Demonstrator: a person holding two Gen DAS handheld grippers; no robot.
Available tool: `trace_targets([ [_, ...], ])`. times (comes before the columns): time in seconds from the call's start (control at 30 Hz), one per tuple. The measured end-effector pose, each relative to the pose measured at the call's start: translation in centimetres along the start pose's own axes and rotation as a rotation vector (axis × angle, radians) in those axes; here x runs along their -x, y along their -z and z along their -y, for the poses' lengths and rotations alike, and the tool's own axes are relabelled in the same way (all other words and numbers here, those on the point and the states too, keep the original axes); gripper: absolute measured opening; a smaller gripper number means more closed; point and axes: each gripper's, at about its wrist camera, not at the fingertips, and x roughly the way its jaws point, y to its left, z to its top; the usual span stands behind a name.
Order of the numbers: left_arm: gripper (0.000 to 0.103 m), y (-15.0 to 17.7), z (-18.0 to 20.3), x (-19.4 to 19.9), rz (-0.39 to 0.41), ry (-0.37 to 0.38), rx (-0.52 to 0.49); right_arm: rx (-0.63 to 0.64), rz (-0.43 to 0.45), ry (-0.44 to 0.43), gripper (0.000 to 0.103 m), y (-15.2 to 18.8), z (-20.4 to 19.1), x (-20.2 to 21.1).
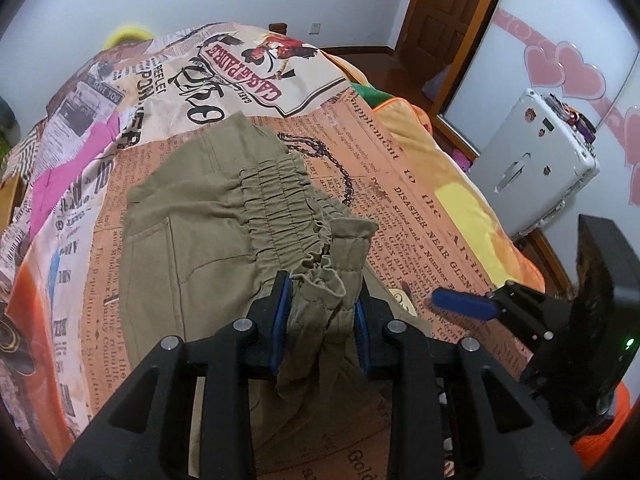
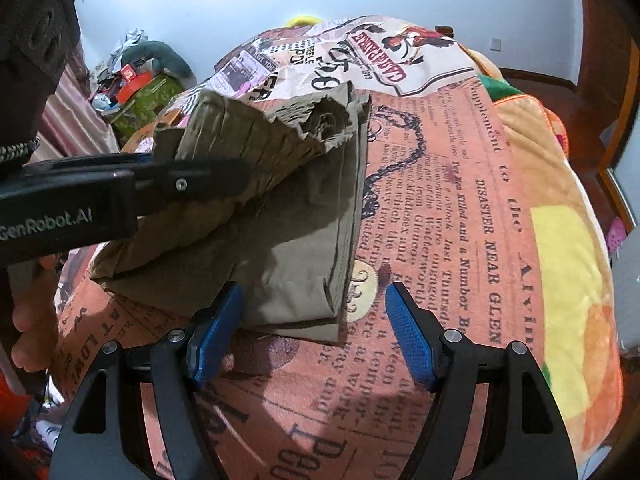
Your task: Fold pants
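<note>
Olive-khaki pants (image 1: 208, 216) lie on the newspaper-print bedspread (image 1: 424, 216), with the gathered elastic waistband toward me. My left gripper (image 1: 322, 292) is shut on the bunched waistband (image 1: 320, 280) and lifts that end a little off the bed. In the right wrist view the pants (image 2: 288, 240) are a folded stack, and the left gripper (image 2: 224, 178) comes in from the left holding the raised waistband. My right gripper (image 2: 314, 312) is open and empty, its blue pads on either side of the stack's near corner, just above the bed. It also shows in the left wrist view (image 1: 464, 302).
A pink garment (image 1: 76, 168) lies on the bed's far left. A white suitcase (image 1: 536, 164) and a mirrored wardrobe stand right of the bed. A cluttered pile (image 2: 132, 88) sits beyond the bed's left side. The bedspread (image 2: 460, 200) extends to the right.
</note>
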Motion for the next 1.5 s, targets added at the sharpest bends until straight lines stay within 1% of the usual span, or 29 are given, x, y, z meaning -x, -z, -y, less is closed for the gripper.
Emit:
trace_targets([
  [0.03,0.032,0.0,0.0,0.2,-0.003,0.007,0.001,-0.005,0.009,0.001,0.07,0.1,0.1,0.4],
  [0.1,0.04,0.0,-0.1,0.6,-0.006,0.028,0.011,-0.015,0.024,0.001,0.07,0.2,0.2,1.1],
  [0.13,0.041,0.0,-0.2,0.8,-0.006,0.04,0.017,-0.022,0.032,0.003,0.07,0.2,0.4,1.6],
  [0.17,0.043,0.1,-0.3,1.2,0.0,0.054,0.023,-0.026,0.038,0.006,0.07,0.1,0.5,1.7],
  [0.2,0.046,0.2,-0.4,1.7,0.011,0.065,0.029,-0.031,0.046,0.009,0.07,0.0,0.6,2.0],
  [0.27,0.055,0.5,-0.9,2.6,0.033,0.069,0.047,-0.044,0.064,0.012,0.07,-0.2,0.9,2.7],
  [0.3,0.055,0.6,-1.2,3.0,0.043,0.065,0.054,-0.05,0.074,0.012,0.07,-0.3,0.9,3.1],
  [0.4,0.056,1.3,-2.8,4.0,0.056,0.032,0.079,-0.055,0.107,0.008,0.07,-0.8,1.0,4.2],
  [0.5,0.056,2.1,-4.7,4.1,0.053,-0.046,0.095,-0.054,0.128,-0.008,0.07,-1.4,0.9,4.8],
  [0.53,0.056,2.5,-5.4,3.9,0.04,-0.08,0.094,-0.052,0.135,-0.013,0.07,-1.7,0.7,4.9],
  [0.63,0.056,4.1,-6.6,3.0,-0.005,-0.125,0.089,-0.044,0.161,-0.024,0.07,-2.6,0.0,4.9],
  [0.7,0.057,5.3,-7.0,2.3,-0.038,-0.14,0.082,-0.038,0.169,-0.027,0.07,-3.1,-0.6,4.5],
  [0.77,0.058,6.7,-7.2,1.7,-0.056,-0.14,0.091,-0.026,0.174,-0.026,0.07,-3.4,-1.2,4.1],
  [0.87,0.062,7.8,-7.5,1.8,-0.038,-0.14,0.103,-0.006,0.16,-0.028,0.07,-3.6,-2.1,3.0],
  [0.93,0.063,8.0,-7.8,2.2,-0.036,-0.127,0.108,0.005,0.141,-0.02,0.07,-3.5,-2.5,2.0],
  [0.97,0.065,7.9,-7.9,2.2,-0.038,-0.124,0.11,0.01,0.128,-0.013,0.07,-3.3,-2.6,1.5],
  [1.07,0.065,7.9,-8.5,2.6,-0.039,-0.124,0.116,0.026,0.073,0.045,0.07,-2.7,-2.7,0.1],
  [1.13,0.066,7.6,-9.1,2.9,-0.034,-0.129,0.122,0.025,0.069,0.046,0.07,-2.2,-2.4,0.0],
  [1.27,0.065,6.2,-11.5,3.1,-0.022,-0.185,0.155,0.014,0.051,0.04,0.07,-1.8,-1.8,0.0],
  [1.43,0.066,3.1,-14.9,2.6,0.001,-0.218,0.196,0.014,0.045,0.033,0.07,-1.5,-1.7,-0.2],
  [1.5,0.067,1.7,-15.9,1.8,-0.001,-0.213,0.204,0.001,0.044,0.023,0.07,-1.4,-1.5,-0.2],
])
